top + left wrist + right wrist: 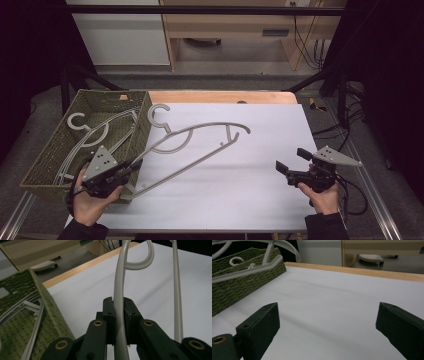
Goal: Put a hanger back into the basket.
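Observation:
A grey plastic hanger (195, 150) slants over the white table, its hook (159, 113) beside the basket's right wall. My left gripper (133, 165) is shut on its lower left end near the basket's front corner. In the left gripper view the two jaws pinch the hanger's curved arm (120, 277), which runs up and away from my left gripper (118, 302). My right gripper (291, 160) hovers at the table's right with its jaws wide apart and nothing between them. In the right gripper view my right gripper (327, 320) faces bare table, with the hanger (249, 268) far off at the top left.
A green woven basket (142, 127) stands at the table's left and holds more grey hangers (90, 132). A white sheet (240, 195) covers the table, with a wooden strip (220, 96) along the back. Metal frame rails run along both sides.

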{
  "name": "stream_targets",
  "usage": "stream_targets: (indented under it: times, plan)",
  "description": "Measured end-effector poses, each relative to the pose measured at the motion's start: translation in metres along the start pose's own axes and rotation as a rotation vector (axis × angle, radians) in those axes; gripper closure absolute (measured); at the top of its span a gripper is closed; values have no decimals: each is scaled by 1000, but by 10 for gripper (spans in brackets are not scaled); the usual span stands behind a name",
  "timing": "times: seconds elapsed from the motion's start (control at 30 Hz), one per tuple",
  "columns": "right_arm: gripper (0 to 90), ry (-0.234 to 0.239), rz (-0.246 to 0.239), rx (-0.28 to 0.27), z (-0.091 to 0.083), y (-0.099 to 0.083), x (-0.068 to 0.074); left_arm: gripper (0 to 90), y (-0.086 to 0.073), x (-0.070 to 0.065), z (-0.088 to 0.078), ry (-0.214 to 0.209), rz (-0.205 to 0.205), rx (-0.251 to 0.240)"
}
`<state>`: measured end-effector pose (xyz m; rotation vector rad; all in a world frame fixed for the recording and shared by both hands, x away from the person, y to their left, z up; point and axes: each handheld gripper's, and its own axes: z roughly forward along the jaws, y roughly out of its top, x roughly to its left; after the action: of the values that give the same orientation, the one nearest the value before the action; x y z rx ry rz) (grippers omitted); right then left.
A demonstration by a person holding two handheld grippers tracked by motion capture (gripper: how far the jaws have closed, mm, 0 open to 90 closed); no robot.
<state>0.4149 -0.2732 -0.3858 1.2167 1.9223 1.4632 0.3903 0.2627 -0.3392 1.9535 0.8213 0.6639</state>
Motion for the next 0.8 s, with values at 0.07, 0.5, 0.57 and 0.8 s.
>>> stream_targets:
  times: [0.07, 0.5, 0.57, 0.8]
  plan:
    - [52, -9, 3, -6, 0, 0, 0, 816, 2, 5, -5, 18, -6, -19]
    - [35, -20, 6, 3, -1, 0, 0, 816, 11, 53, -29, 139, -40, -68]
    - [32, -20, 6, 3, 0, 0, 0, 816, 12, 64, -31, 163, -43, -67]
    - [28, -28, 0, 13, 0, 0, 0, 815, 10, 97, -38, 204, -67, -69]
